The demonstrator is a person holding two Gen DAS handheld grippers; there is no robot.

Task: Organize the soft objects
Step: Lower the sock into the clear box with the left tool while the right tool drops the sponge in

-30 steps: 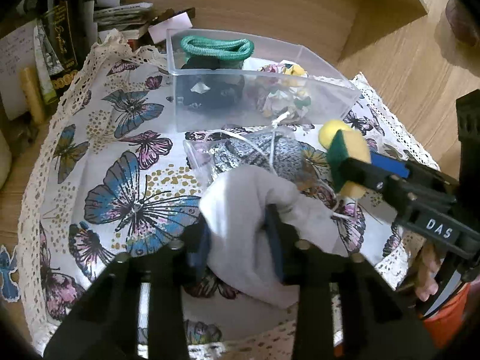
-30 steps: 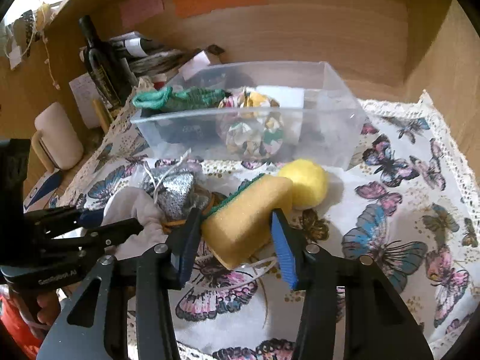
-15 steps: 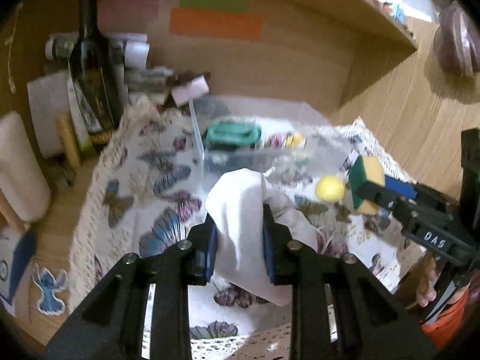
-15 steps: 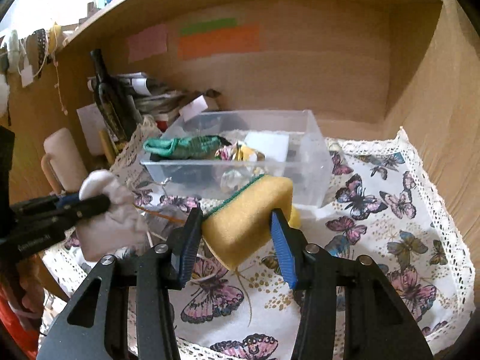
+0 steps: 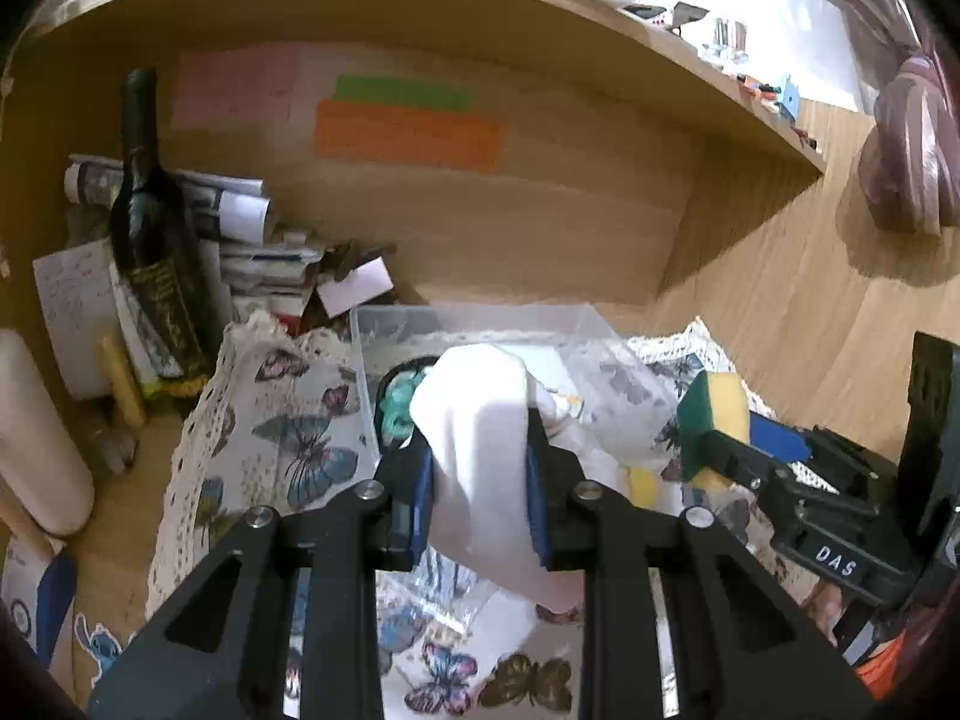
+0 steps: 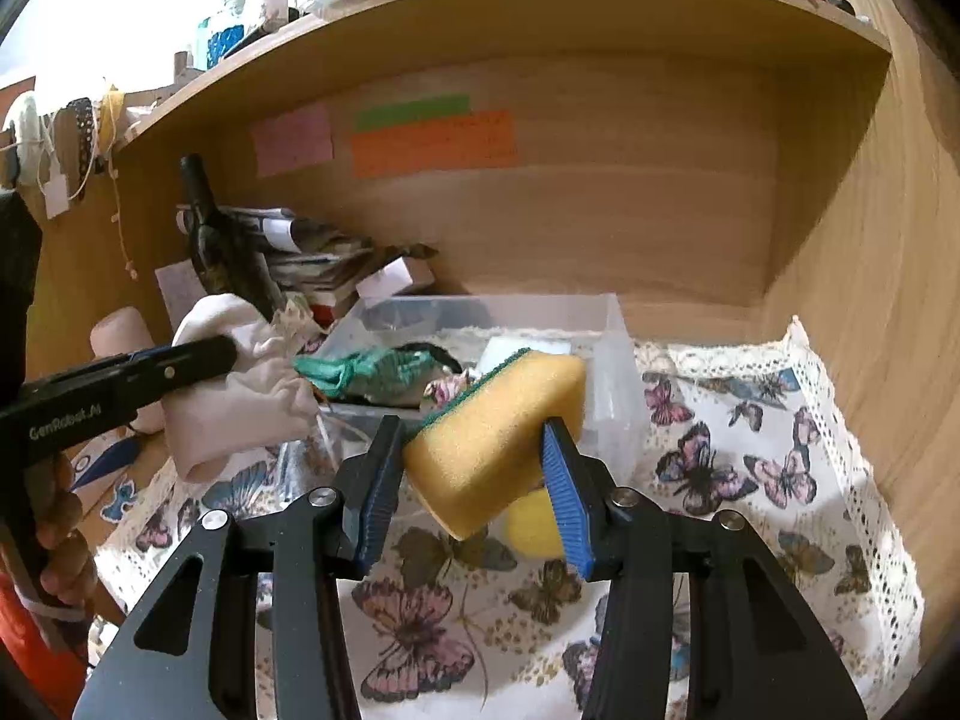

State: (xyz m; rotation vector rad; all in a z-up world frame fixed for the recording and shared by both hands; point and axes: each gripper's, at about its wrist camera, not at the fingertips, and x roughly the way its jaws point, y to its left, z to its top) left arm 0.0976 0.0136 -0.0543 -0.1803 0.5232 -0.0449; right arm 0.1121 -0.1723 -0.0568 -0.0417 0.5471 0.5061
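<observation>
My left gripper is shut on a white cloth and holds it in the air in front of the clear plastic bin. The cloth also shows in the right wrist view. My right gripper is shut on a yellow sponge with a green scouring side, lifted above the butterfly tablecloth near the bin. The bin holds a green knitted item and a patterned fabric piece. A yellow ball lies on the cloth under the sponge.
A dark wine bottle, stacked papers and a white roll stand left of the bin. A wooden shelf overhangs the desk; wooden walls close the back and right.
Both grippers have risen from the tablecloth, the left with the white cloth and the right with the sponge, and now hang higher, nearer the bin.
</observation>
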